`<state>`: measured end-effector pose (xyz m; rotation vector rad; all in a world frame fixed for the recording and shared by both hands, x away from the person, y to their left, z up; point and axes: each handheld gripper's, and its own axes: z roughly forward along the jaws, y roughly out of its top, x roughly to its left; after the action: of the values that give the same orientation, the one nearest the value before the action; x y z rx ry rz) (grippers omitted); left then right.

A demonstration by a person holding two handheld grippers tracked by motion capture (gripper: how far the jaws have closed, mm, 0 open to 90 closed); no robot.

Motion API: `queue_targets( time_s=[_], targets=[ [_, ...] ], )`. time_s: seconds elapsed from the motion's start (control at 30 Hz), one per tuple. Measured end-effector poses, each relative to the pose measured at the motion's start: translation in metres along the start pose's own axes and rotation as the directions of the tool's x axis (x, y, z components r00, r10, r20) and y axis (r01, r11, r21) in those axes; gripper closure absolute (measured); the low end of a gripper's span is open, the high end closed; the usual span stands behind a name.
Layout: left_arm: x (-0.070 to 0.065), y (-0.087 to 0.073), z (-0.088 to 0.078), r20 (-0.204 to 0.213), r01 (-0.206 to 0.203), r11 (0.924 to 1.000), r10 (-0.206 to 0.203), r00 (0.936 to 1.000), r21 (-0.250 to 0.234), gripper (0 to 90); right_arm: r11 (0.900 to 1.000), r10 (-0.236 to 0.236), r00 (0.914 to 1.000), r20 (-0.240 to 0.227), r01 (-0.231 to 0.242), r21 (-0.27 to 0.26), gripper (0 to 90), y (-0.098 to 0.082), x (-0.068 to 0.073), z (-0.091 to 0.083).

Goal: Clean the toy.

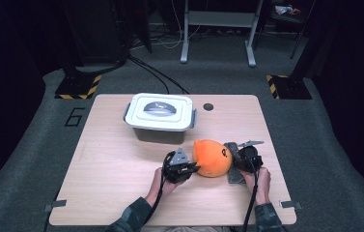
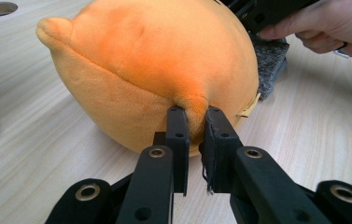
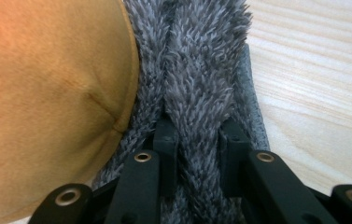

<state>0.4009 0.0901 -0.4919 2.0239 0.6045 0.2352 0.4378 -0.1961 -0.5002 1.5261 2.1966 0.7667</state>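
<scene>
The orange plush [image 1: 212, 158] lies on the table [image 1: 112, 159], at the near side and a little right of the middle, between the two grippers. The left gripper [image 2: 195, 122] is closed on a small fold of the orange fabric (a pinch at the lower side of the plush), and its jaws stand almost together. The right gripper [image 3: 197, 135] is closed on a tuft of the grey fur [image 3: 197, 70], the fuzzy part at the right side of the plush. In the left gripper view, the person's other hand [image 2: 325, 28] is behind the plush. A white box [image 1: 160, 116] with its lid on stands farther back on the table, well apart from the plush.
</scene>
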Motion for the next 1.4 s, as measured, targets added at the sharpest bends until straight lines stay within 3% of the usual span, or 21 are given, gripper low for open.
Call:
queue_targets(
  time_s=[0.23, 0.47, 0.63, 0.77, 0.87, 0.97, 1.17, 1.23, 1.37, 1.4],
  targets=[
    [0.000, 0.000, 0.000, -0.003, 0.001, 1.0000, -0.001, 1.0000, -0.004, 81.7, 1.000, 0.009, 0.9998, 0.019, -0.009, -0.021, 74.7, -0.001, -0.006, -0.013],
    [0.000, 0.000, 0.000, -0.005, -0.001, 1.0000, 0.001, 1.0000, -0.002, 81.5, 0.994, 0.026, 0.9987, 0.045, -0.021, -0.107, 74.8, 0.003, -0.010, -0.047],
    [0.000, 0.000, 0.001, -0.011, -0.001, 1.0000, 0.001, 0.9999, -0.006, 81.3, 0.981, -0.020, 0.9991, 0.037, 0.026, -0.195, 74.7, 0.008, -0.001, -0.078],
    [0.000, 0.000, 0.001, -0.008, -0.001, 1.0000, 0.001, 1.0000, -0.008, 81.2, 0.969, -0.073, 0.9973, 0.003, 0.072, -0.237, 74.6, 0.014, 0.018, -0.092],
    [0.000, 0.000, 0.001, -0.008, -0.003, 0.9999, 0.003, 1.0000, -0.010, 80.5, 0.970, -0.120, 0.9925, -0.021, 0.113, -0.213, 74.6, 0.018, 0.033, -0.087],
    [0.001, 0.000, 0.001, -0.010, -0.006, 1.0000, 0.006, 0.9999, -0.007, 76.6, 0.978, -0.136, 0.9904, -0.022, 0.131, -0.163, 74.6, 0.020, 0.043, -0.070],
    [0.000, -0.003, 0.003, -0.063, -0.006, 0.9999, 0.006, 0.9980, 0.008, 48.4, 0.981, -0.118, 0.9928, -0.017, 0.114, -0.157, 74.6, 0.024, 0.043, -0.061],
    [-0.001, -0.004, 0.006, -0.072, -0.011, 0.9997, 0.013, 0.9973, 0.021, 43.3, 0.981, -0.120, 0.9925, -0.021, 0.115, -0.157, 74.6, 0.025, 0.042, -0.060],
    [-0.002, -0.005, 0.012, -0.086, -0.021, 0.9991, 0.024, 0.9960, 0.037, 44.2, 0.981, -0.116, 0.9929, -0.023, 0.111, -0.157, 74.6, 0.026, 0.040, -0.058],
    [-0.005, -0.004, 0.015, -0.106, -0.045, 0.9982, 0.049, 0.9931, 0.040, 46.0, 0.982, -0.111, 0.9935, -0.025, 0.106, -0.159, 74.6, 0.026, 0.040, -0.058]
  ],
)
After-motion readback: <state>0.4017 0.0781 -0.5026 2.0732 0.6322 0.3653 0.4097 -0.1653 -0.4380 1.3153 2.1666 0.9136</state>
